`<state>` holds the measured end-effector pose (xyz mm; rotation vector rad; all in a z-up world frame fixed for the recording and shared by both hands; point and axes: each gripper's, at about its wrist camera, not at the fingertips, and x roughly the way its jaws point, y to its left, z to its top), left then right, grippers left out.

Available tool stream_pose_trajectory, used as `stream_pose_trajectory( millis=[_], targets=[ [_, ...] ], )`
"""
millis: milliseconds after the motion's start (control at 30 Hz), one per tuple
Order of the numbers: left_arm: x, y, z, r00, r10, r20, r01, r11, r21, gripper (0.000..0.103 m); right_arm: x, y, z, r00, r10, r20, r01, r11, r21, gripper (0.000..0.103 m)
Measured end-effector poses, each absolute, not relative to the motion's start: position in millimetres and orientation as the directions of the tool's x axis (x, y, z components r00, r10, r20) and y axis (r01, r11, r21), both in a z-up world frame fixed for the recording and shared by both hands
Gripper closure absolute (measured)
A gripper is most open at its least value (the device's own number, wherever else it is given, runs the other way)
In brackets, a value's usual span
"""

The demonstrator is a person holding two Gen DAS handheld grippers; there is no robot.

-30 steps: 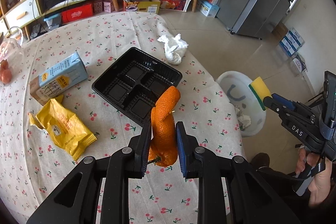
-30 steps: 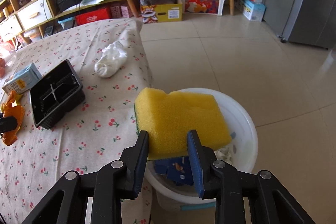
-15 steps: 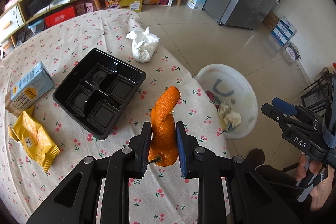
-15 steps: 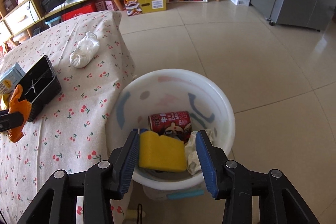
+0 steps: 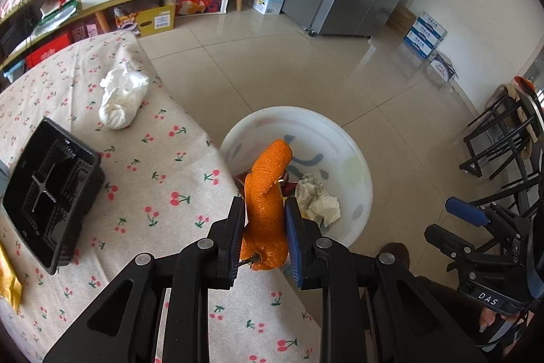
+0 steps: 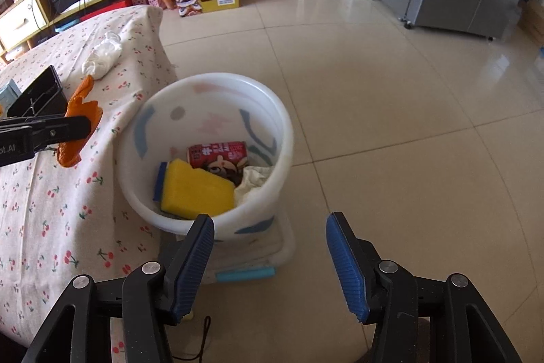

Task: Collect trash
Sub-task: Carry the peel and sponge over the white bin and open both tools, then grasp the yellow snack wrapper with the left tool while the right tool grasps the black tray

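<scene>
- Since a second ago, the yellow sponge (image 6: 197,191) has been dropped into the white bin (image 6: 284,138), and the left gripper (image 5: 265,227) has been carried from over the table toward the bin.
- Nearest the bin, the right gripper (image 6: 270,249) is seen with its jaws opening and nothing between them.
- The orange peel (image 5: 267,189) is pinched by the left gripper, over the table edge (image 5: 204,138) just beside the bin.
- The peel should be brought right over the bin's middle before it is let go.
- "DAS" is read on the right gripper; the red can (image 6: 217,153) in the bin has writing too small to read.
</scene>
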<state>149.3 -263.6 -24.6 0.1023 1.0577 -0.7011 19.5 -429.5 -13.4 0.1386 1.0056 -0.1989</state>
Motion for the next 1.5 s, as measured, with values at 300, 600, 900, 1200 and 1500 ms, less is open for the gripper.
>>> stream_pose_trajectory(
  millis=[300,600,900,1200,1500],
  targets=[
    [152.4,-278.1,-31.6,0.328,-0.519,-0.789,0.597,0.761,-0.253,0.031,2.5,-451.8,-17.6,0.498,-0.132,-0.857,0.258,0.966,0.001,0.044],
    [145.3,-260.7,-23.4,0.415,-0.416,-0.809,0.557,0.819,-0.135,0.007,1.8,-447.1,-9.6,0.521,-0.129,-0.844,0.254,0.967,0.009,0.039],
    [147.9,-222.9,-16.3,0.428,-0.362,-0.828,0.509,0.854,-0.110,0.007,12.4,-426.4,3.3,0.557,-0.111,-0.823,0.222,0.975,0.018,0.034],
    [149.9,-169.0,-5.9,0.451,-0.300,-0.840,0.439,0.895,-0.084,0.007,34.5,-392.6,16.1,0.601,-0.068,-0.797,0.176,0.983,0.049,0.030],
    [163.8,-93.7,-3.5,0.449,-0.193,-0.873,0.312,0.949,-0.049,0.007,60.3,-348.8,15.1,0.616,-0.026,-0.787,0.099,0.994,0.045,0.024]
  ],
)
